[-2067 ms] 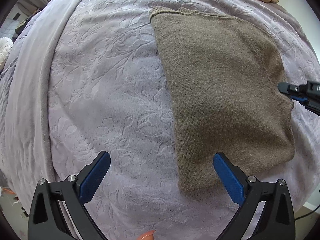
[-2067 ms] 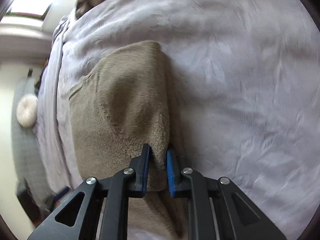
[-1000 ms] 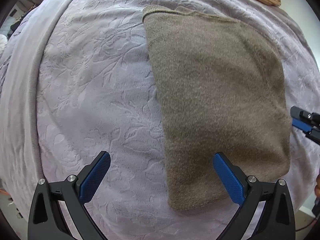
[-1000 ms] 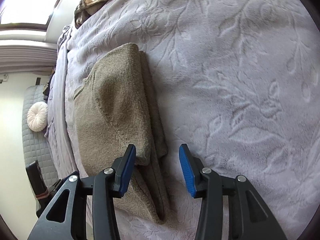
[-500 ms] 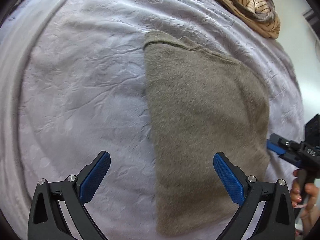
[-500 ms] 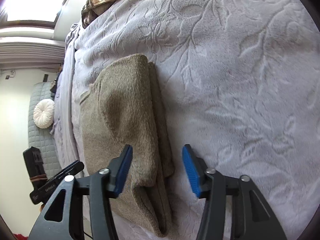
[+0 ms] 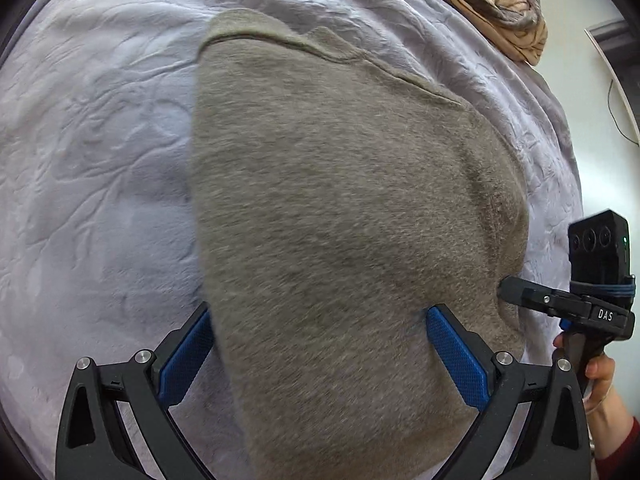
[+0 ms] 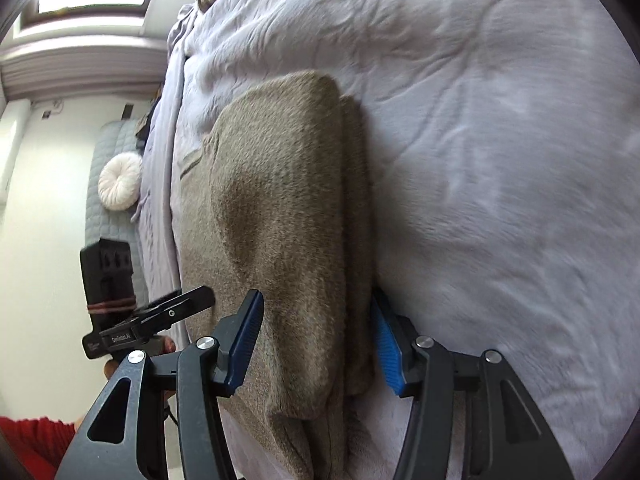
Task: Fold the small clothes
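Bed: lilac embossed blanket (image 7: 100, 168) covers it, carrying a folded brown sweater (image 7: 340, 200).
Left gripper (image 7: 320, 344): jaws spread wide over the sweater's near left portion, blue pads (image 7: 456, 352) not pressing; nothing held.
Right gripper (image 8: 316, 332): jaws have just been opening; they straddle the sweater's near right folded edge, gripping nothing.
Far: striped tan cloth (image 7: 492, 4) at the bed's far end; round white cushion (image 8: 120, 187) on a grey quilted seat.

The folded sweater (image 7: 344, 208) lies on the bedspread (image 7: 100, 160), another garment (image 7: 496, 4) beyond.
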{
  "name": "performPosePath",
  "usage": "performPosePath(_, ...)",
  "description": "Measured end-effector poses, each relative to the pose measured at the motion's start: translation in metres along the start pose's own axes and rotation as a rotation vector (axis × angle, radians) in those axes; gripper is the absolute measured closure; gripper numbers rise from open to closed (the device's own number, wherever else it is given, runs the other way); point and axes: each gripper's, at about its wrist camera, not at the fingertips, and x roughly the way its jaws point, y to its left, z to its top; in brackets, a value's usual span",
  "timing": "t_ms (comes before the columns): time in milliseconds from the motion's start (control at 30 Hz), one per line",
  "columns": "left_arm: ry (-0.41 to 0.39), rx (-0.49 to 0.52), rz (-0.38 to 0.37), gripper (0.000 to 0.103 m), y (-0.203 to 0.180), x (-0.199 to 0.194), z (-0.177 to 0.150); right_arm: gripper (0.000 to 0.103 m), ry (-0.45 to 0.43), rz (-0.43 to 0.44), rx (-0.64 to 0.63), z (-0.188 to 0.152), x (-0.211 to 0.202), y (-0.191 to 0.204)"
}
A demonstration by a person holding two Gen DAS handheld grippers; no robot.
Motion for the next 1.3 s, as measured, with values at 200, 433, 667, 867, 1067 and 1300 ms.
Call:
performPosePath(200,0.010,0.003,-0.033,0.000,-0.006,0.014,0.007,0.042,0.056,0.047,-0.070,0.017,0.026,0.014)
performPosePath(433,0.003,-0.003,-0.026,0.004,-0.005,0.014,0.006,0.050,0.064,0.121,0.011,0.028,0.047,0.007)
performPosePath(667,-0.036,0.023,-0.014,0.045,-0.016,-0.011,0.003,0.071,0.044,0.233,0.076,0.018,0.039,0.022)
performPosePath(867,-0.049,0.046,-0.038,0.050,-0.024,-0.042,-0.007,0.071,0.040,0.321,0.123,0.006,0.037,0.041)
performPosePath(1067,-0.077,0.061,-0.037,0.050,-0.027,-0.078,-0.030,0.071,0.048,0.352,0.132,-0.014,0.032,0.068)
performPosePath(1300,-0.077,0.073,-0.030,0.050,-0.009,-0.109,-0.075,0.071,0.050,0.356,0.138,-0.053,0.034,0.097)
